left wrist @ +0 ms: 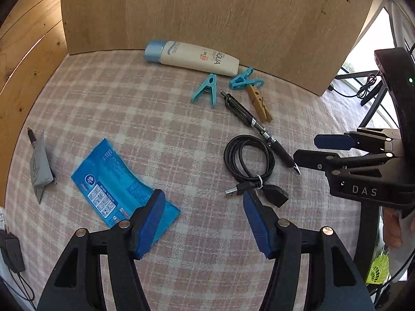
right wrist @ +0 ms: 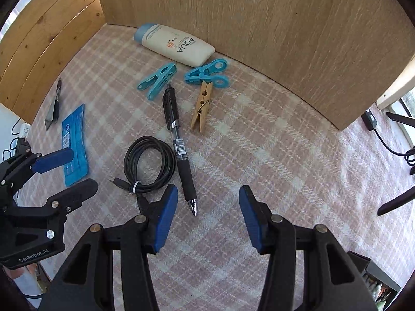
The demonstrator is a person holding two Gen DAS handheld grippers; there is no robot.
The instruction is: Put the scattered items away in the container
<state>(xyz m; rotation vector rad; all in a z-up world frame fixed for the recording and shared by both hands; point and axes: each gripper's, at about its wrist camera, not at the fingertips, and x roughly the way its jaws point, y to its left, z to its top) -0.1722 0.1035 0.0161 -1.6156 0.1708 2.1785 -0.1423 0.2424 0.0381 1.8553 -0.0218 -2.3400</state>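
Observation:
Scattered on the pink checked cloth [left wrist: 145,119] lie a white sunscreen tube [left wrist: 193,57], two turquoise pegs [left wrist: 207,89], a wooden peg [left wrist: 259,103], a black pen [left wrist: 256,127], a coiled black cable [left wrist: 249,163], a blue packet [left wrist: 116,184] and a grey tube [left wrist: 40,165]. My left gripper [left wrist: 203,220] is open and empty, between the packet and the cable. My right gripper [right wrist: 207,217] is open and empty, just right of the pen [right wrist: 179,142] tip and the cable [right wrist: 149,163]. It also shows in the left wrist view [left wrist: 308,150]. No container shows clearly.
A wooden panel [left wrist: 207,13] stands upright behind the items, with wooden boards [left wrist: 23,59] at the left. A dark box edge [right wrist: 376,274] shows at the lower right of the right wrist view. Cables and a black stand [left wrist: 373,96] lie at the table's right.

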